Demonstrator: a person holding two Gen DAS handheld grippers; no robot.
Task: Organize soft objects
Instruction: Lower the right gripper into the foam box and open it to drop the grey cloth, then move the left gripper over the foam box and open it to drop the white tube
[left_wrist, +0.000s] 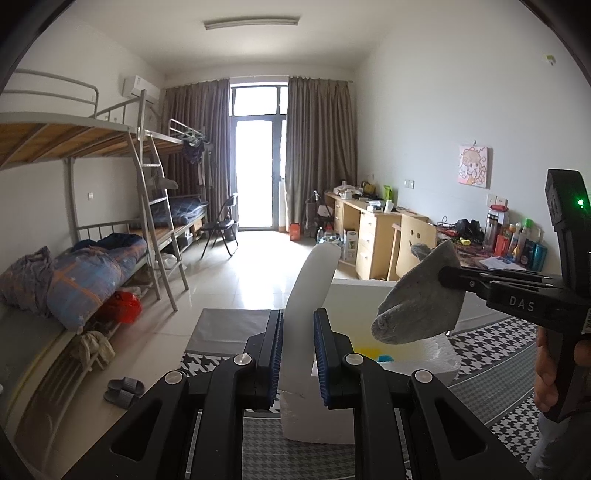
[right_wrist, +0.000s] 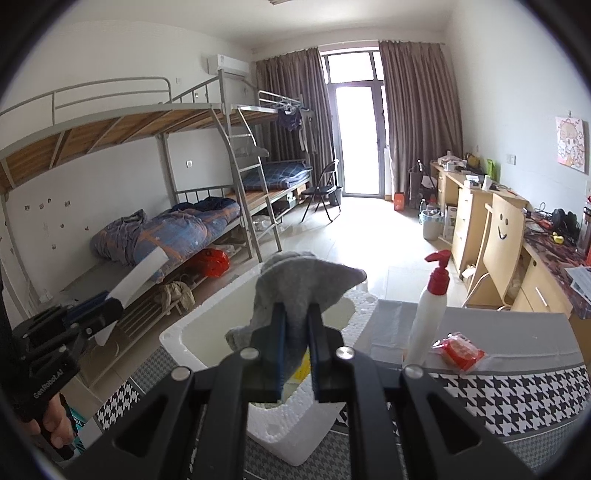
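Note:
My left gripper (left_wrist: 298, 317) is shut on a white foam strip (left_wrist: 314, 273) that sticks up and leans away from me. In the right wrist view the same gripper (right_wrist: 110, 301) shows at the left with the white strip (right_wrist: 138, 275) slanting out of it. My right gripper (right_wrist: 296, 308) is shut on a grey sock (right_wrist: 295, 280), which hangs bunched over a white styrofoam box (right_wrist: 177, 332). From the left wrist view, the right gripper (left_wrist: 443, 275) holds the grey sock (left_wrist: 417, 299) above the right part of the box (left_wrist: 424, 365). Yellow and blue items (left_wrist: 369, 350) lie inside the box.
The box sits on a houndstooth-patterned cloth (right_wrist: 517, 398). A white pump bottle with a red top (right_wrist: 428, 314) and a red packet (right_wrist: 461, 350) stand right of the box. Bunk beds (right_wrist: 166, 229) line the left wall, desks and a chair (right_wrist: 502, 243) the right.

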